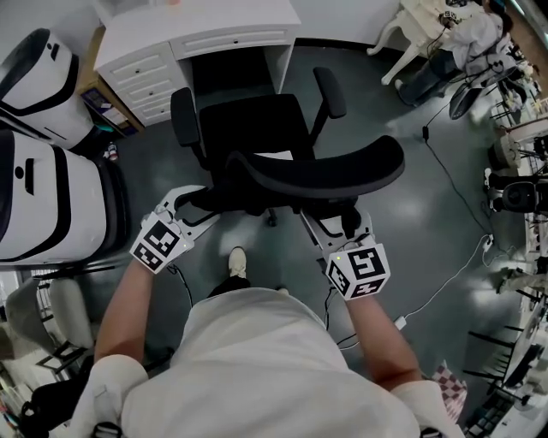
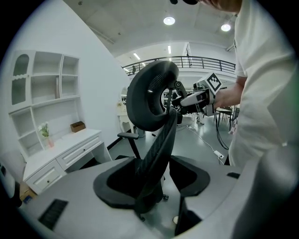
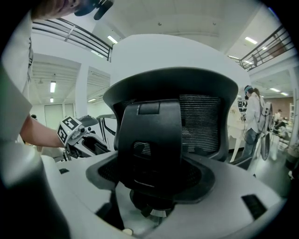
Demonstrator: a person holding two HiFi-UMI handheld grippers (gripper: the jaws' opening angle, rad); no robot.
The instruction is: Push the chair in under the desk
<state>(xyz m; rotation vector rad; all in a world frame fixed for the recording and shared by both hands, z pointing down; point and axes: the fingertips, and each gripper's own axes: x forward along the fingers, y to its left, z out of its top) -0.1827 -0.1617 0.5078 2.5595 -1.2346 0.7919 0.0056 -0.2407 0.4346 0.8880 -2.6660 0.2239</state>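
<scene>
With jaws spread, the left gripper [image 1: 204,208] straddles the chair [image 1: 257,128] at its back's edge, the right gripper [image 1: 339,224] its spine.

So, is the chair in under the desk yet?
Out: the chair seat sits in front of the desk, with the dark kneehole visible beyond it.

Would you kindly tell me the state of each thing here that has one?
office chair, facing the desk, seat not yet under it.
desk drawers, all shut.
left tongs, open, the backrest edge standing between the jaws.
right tongs, open, the chair's back support standing between the jaws.
</scene>
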